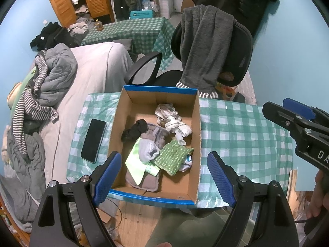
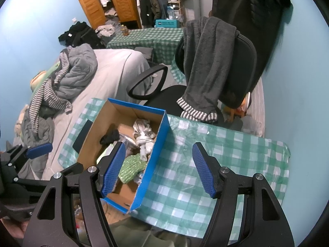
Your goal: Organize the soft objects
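Socks and cloths are lying jumbled inside the cardboard box point(image 1: 156, 103), which is sitting on the checked tabletop point(image 1: 236, 127). I am holding the left gripper point(image 1: 162, 177) over the box's near end with its fingers point(image 1: 107, 175) spread wide and grasping nothing. I am keeping the right gripper point(image 2: 159, 167) just outside the box's blue right wall, also released and empty. Judging by the folds, everything in the box is light, limp and non-slippery: the green knitted cloth point(image 1: 173, 158) near the box's front, the black sock point(image 1: 134, 130) toward its left wall, the white bundle point(image 1: 174, 121) toward its back. I would pinch a bunched ridge, since a flat edge would only slide.
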A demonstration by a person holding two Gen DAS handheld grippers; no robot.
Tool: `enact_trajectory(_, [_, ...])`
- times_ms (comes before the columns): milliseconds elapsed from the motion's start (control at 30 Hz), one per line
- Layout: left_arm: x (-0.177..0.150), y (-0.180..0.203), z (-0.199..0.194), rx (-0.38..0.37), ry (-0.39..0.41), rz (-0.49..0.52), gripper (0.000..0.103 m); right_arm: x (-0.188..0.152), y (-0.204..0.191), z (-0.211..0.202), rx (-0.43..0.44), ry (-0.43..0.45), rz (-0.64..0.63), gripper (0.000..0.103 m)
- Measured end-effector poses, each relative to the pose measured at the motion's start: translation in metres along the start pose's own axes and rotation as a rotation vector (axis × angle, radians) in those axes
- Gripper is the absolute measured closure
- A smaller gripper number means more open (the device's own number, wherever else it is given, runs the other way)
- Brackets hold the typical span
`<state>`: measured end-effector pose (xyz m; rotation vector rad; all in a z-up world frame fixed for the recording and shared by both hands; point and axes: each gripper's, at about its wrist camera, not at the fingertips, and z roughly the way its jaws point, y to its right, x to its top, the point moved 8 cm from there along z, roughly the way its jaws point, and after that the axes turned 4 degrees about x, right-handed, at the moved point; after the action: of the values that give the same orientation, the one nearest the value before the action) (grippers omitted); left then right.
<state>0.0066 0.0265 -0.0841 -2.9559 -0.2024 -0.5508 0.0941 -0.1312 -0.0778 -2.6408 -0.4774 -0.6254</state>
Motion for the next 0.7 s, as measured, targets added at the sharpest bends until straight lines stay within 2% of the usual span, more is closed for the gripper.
enact_trajectory(700, [-0.0024, 0.0040, -0.0008, -0.001, -0.006, 0.000, 0.016, -0.0009, 0.0027, 0.0013, 0.002, -0.001, 0.000, 0.036])
